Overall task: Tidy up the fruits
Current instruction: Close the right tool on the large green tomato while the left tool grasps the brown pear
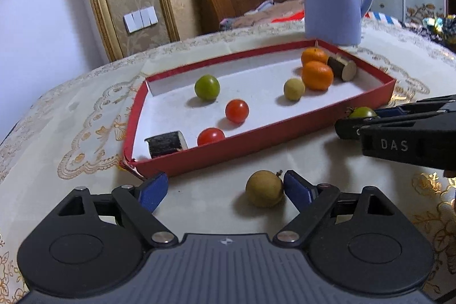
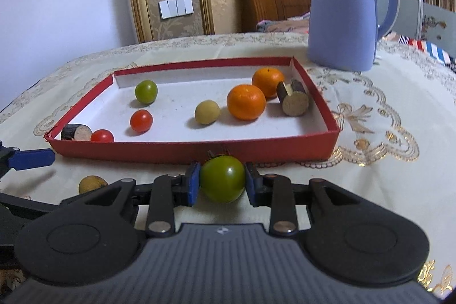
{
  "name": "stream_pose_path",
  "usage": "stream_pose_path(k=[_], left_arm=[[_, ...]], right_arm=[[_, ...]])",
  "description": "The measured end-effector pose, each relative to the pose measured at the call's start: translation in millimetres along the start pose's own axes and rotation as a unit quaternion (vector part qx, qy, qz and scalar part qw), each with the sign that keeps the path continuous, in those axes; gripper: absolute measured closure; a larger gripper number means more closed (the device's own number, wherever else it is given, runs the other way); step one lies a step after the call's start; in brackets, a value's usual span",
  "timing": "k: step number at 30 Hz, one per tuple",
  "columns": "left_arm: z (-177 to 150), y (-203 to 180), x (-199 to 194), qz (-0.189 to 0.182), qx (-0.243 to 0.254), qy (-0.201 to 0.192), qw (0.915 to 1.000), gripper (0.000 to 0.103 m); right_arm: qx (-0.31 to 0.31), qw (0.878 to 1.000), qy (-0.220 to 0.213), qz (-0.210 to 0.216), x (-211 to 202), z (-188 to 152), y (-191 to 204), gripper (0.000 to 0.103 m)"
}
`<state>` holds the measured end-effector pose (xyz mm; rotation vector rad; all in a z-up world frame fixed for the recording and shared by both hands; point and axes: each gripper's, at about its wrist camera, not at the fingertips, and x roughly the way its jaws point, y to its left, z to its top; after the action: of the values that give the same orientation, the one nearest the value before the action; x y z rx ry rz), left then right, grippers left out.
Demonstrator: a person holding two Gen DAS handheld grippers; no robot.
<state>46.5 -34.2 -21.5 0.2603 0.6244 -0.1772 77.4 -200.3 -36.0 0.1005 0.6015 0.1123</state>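
A: While the right gripper (image 2: 221, 184) sits just in front of the red tray (image 2: 193, 151), what has it got?

B: A green tomato (image 2: 222, 182), pinched between both blue pads (image 2: 193, 184), which press its two sides. It is just outside the tray's near wall, over the tablecloth (image 2: 370, 161).

A: And the left gripper (image 1: 225, 190)?

B: Spread wide, gripping nothing. A brownish-yellow round fruit (image 1: 264, 188) lies on the cloth between its fingers, right against the right-hand pad (image 1: 297, 190) and well apart from the other one.

A: What lies inside the tray?

B: Near its left end, a green fruit (image 2: 146, 91), two red tomatoes (image 2: 141, 120) (image 2: 102, 136), and a dark cut cylinder (image 2: 75, 132) in the near left corner. Toward the right end, a pale yellow fruit (image 2: 207, 112), two oranges (image 2: 246, 102) (image 2: 267, 82) touching each other, and a second dark cylinder (image 2: 293, 101) beside the right wall.

A: Anything else on the table?

B: A blue pitcher (image 2: 342, 19) stands upright on the cloth beyond the tray's far right corner.
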Motion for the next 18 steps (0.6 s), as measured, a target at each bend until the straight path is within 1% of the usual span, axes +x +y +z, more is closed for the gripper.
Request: stream_pose_path(k=[1, 7, 14, 18], left_arm=[[0, 0, 3, 0.004, 0.000, 0.006, 1.0000, 0.015], [-3, 12, 8, -0.017, -0.028, 0.005, 0.9994, 0.014], [-3, 15, 11, -0.010, -0.042, 0.001, 0.9991, 0.014], [-4, 18, 11, -0.014, -0.050, 0.003, 0.9986, 0.014]], right_arm=[[0.002, 1.000, 0.002, 0.001, 1, 0, 0, 0.072], [0.002, 1.000, 0.003, 0.001, 2, -1, 0, 0.072], [0.002, 1.000, 0.003, 0.000, 2, -1, 0, 0.072], [0.000, 1.000, 0.003, -0.001, 2, -1, 0, 0.072]])
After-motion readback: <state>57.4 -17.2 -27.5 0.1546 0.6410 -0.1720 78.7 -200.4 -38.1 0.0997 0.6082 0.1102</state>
